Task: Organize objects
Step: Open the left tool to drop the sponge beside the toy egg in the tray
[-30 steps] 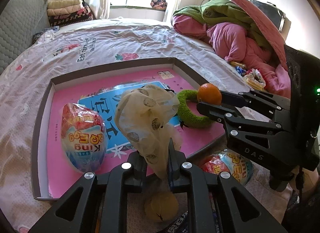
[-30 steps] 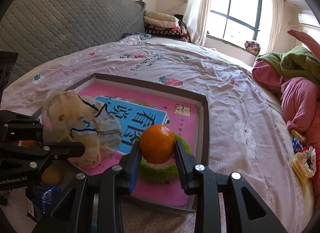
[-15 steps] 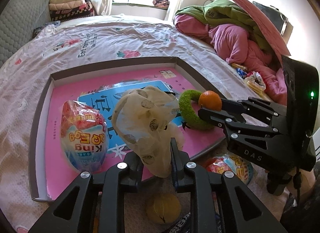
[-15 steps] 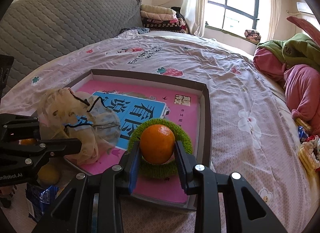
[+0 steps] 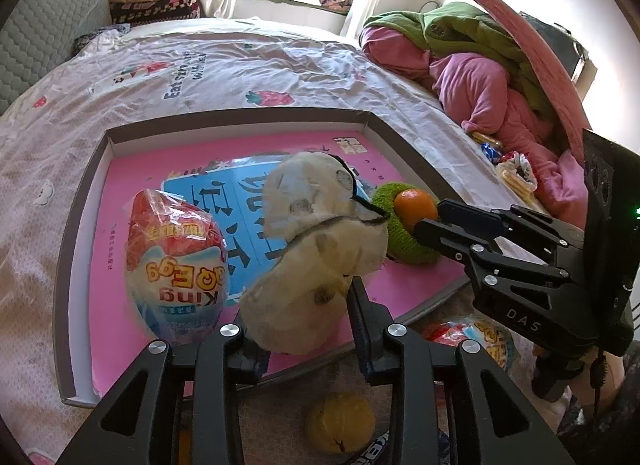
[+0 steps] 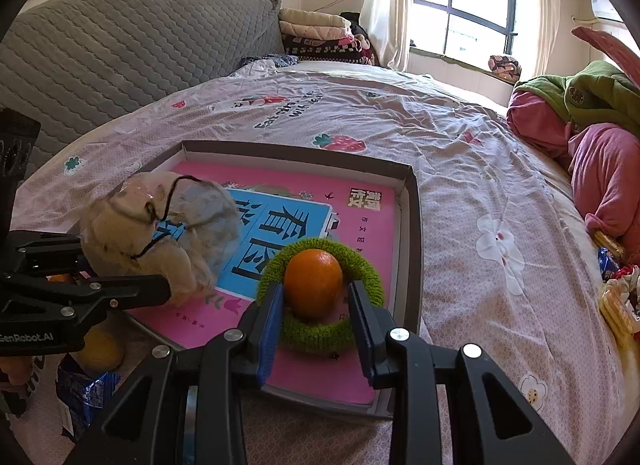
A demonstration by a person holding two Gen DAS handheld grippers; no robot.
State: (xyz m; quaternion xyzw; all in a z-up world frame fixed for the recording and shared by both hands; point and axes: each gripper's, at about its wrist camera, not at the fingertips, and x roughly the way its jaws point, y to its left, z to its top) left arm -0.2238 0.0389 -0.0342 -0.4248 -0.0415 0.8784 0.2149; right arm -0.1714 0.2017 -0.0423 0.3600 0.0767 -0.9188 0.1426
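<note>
Your left gripper (image 5: 304,329) is opening its jaws around the crumpled cream bag (image 5: 320,249), which sits between them at the near edge of the shallow tray (image 5: 80,233) on the bed (image 6: 460,193), just beside the wrapped toy egg (image 5: 176,265) that lies in the tray. Your right gripper (image 6: 316,305) has the orange (image 6: 314,283) between its fingers – whether the pads press on the fruit or stand just off it you cannot tell – and the orange sits inside the green fuzzy ring (image 6: 320,333) at the tray's near right corner. Outside the tray, on the bed below your left gripper, lie a yellow ball (image 5: 340,425) and a second wrapped egg (image 5: 480,339).
</note>
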